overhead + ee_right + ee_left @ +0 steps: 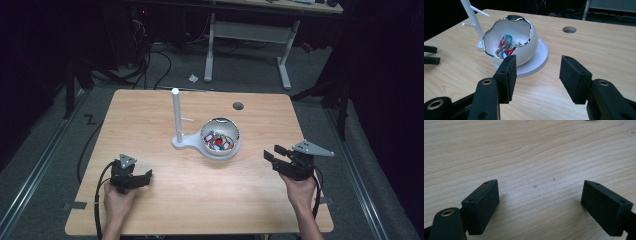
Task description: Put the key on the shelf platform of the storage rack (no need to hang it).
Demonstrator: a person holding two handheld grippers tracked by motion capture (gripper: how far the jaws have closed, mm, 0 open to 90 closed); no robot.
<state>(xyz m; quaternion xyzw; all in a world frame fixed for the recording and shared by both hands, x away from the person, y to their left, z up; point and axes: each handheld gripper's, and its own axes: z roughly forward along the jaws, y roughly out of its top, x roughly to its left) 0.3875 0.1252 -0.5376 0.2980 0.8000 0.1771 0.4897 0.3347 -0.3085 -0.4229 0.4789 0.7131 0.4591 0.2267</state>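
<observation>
A white bowl [237,137] with a wavy silver rim stands on a round white base [220,154] in the middle of the wooden table. Small colourful trinkets [218,141] lie inside it. A white post [176,112] with thin side pegs rises from the base's left end. My left gripper [145,177] lies low at the front left, open over bare wood [540,202]. My right gripper [274,153] hovers at the right, open and empty, and points at the bowl [530,50]. In the right gripper view the trinkets [505,45] and post [471,12] lie beyond its jaws [537,75].
A round cable hole [238,106] is cut in the tabletop behind the bowl. Beyond the far edge stand a white desk frame [250,35] and dark floor with cables. The table's right edge runs close beside my right hand.
</observation>
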